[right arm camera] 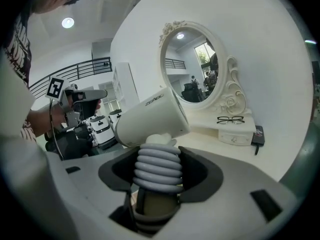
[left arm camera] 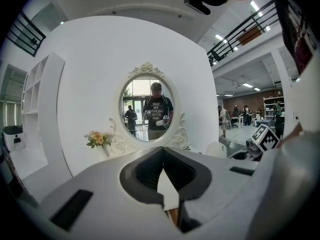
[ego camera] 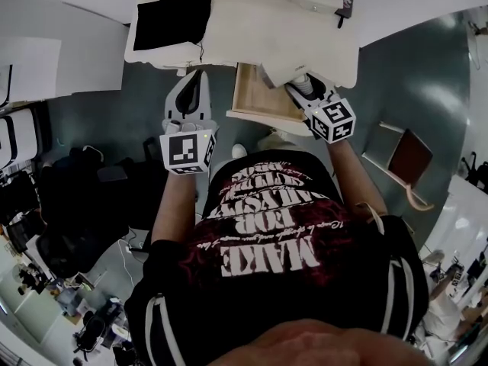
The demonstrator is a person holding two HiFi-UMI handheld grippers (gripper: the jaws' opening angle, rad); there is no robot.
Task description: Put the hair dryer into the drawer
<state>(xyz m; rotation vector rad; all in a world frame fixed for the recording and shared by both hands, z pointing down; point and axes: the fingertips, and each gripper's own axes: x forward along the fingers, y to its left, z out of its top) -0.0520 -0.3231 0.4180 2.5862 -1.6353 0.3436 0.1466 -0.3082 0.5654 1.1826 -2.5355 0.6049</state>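
Now, hair dryer (right arm camera: 152, 116): smooth white barrel, ribbed grey handle.
Right gripper (right arm camera: 157, 184): raised by desk (ego camera: 252, 36), jaws clamping handle.
Left gripper (left arm camera: 162, 156): jaws together, empty.

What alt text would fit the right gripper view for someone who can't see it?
The right hand-held gripper is shut on the ribbed grey handle of a white hair dryer, held upright. Behind it stands a white table with an oval mirror and glasses beside it.
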